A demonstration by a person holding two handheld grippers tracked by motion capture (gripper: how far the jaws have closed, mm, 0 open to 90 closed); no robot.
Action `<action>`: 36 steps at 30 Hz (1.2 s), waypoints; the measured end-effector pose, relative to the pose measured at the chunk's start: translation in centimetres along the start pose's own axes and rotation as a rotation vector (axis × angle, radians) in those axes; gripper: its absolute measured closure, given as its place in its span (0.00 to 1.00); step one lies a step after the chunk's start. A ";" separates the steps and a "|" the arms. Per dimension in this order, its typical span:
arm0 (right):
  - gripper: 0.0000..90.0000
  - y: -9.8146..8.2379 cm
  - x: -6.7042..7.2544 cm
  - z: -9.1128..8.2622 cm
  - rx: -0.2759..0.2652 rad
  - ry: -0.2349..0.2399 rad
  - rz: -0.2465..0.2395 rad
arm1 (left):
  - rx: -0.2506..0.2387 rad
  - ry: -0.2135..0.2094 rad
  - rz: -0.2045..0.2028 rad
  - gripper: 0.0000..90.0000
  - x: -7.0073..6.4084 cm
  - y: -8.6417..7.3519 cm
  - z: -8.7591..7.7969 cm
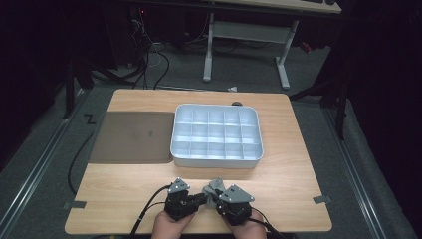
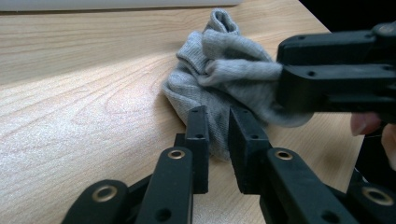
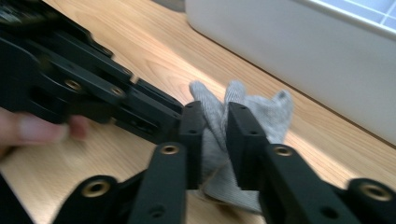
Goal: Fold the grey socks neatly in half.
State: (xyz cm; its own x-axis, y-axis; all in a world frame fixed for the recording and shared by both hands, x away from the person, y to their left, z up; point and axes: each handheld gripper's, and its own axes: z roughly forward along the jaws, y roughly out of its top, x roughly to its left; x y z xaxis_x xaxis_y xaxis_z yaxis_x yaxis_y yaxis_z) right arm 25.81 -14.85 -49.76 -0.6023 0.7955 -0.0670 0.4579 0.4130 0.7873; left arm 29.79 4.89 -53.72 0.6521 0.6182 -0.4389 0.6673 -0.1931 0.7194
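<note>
Sock (image 2: 219,79) bunched at the worktop's near edge; both claws, left (image 2: 218,144) and right (image 3: 215,140), pinching it (folding, seemingly); next, carry it to the tray (image 1: 217,160).

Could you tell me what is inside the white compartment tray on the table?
The tray's visible compartments look empty from the high view. The cells along the near wall are partly hidden by it, so I cannot vouch for their floors.

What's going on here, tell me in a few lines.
A person works a grey sock at the near edge of the wooden table, with a gripper in each hand. The left gripper and the right gripper both pinch the bunched sock. Behind them stand a white divided tray and a brown mat.
</note>
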 end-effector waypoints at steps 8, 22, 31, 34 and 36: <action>0.75 0.5 -1.8 -2.6 -0.093 0.008 0.076 | 0.000 0.007 0.011 0.85 -0.1 -0.1 0.1; 0.94 -1.7 -1.7 0.5 0.003 0.087 0.111 | -0.010 -0.021 0.016 0.84 -0.4 -0.2 -0.2; 0.99 -2.3 -0.7 0.1 -0.014 0.142 0.062 | -0.001 0.000 0.023 0.92 -0.5 -0.1 0.2; 0.99 -2.7 -0.1 0.9 0.032 0.147 0.028 | 0.004 0.002 0.024 0.93 -0.4 0.0 0.3; 0.99 -2.7 0.1 1.2 0.039 0.137 0.016 | -0.001 0.006 0.023 0.92 -0.3 0.0 0.1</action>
State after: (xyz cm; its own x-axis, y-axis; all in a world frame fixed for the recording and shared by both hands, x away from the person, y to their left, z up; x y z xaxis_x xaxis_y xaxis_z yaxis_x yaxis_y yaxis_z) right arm 25.29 -15.36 -52.62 -0.6774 0.7350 0.0316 0.4913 0.4200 0.7630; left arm 29.65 4.69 -53.64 0.6648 0.6183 -0.4192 0.6520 -0.2063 0.7296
